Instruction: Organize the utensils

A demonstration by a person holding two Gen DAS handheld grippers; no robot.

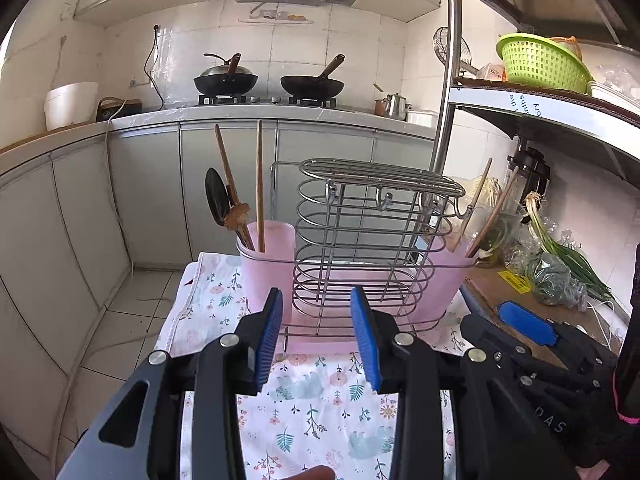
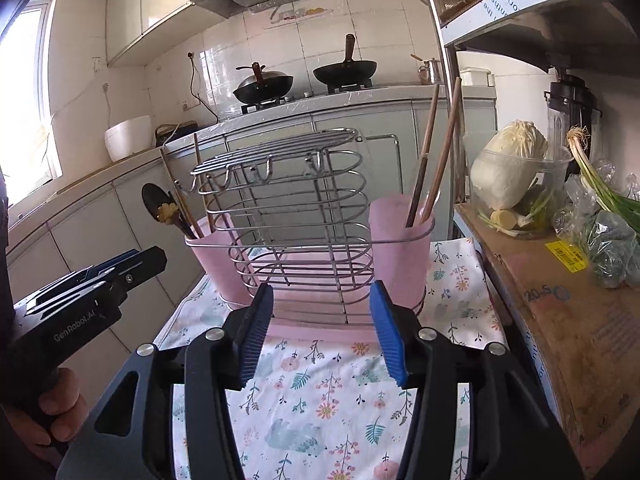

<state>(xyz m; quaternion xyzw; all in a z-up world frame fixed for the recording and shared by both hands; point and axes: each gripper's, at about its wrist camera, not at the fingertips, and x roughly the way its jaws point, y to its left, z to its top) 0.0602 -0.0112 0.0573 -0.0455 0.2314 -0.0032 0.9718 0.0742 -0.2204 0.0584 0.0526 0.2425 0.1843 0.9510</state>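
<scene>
A wire utensil rack [image 1: 364, 236] with a pink plastic base stands on a floral cloth [image 1: 320, 400]. Its left pink cup [image 1: 268, 264] holds a black spoon [image 1: 218, 200] and wooden chopsticks [image 1: 260, 184]. Its right pink cup [image 2: 400, 248] holds two chopsticks [image 2: 432, 152]. My left gripper [image 1: 316, 336] is open and empty just in front of the rack. My right gripper [image 2: 320, 332] is open and empty, also just short of the rack [image 2: 288, 216]. Each gripper shows at the edge of the other's view.
A cardboard box [image 2: 560, 320] with greens [image 2: 608, 248], scallions and a bowl of cabbage [image 2: 512, 168] sits right of the cloth under a metal shelf. A counter with two woks [image 1: 312, 84] runs behind. The tiled floor drops off to the left.
</scene>
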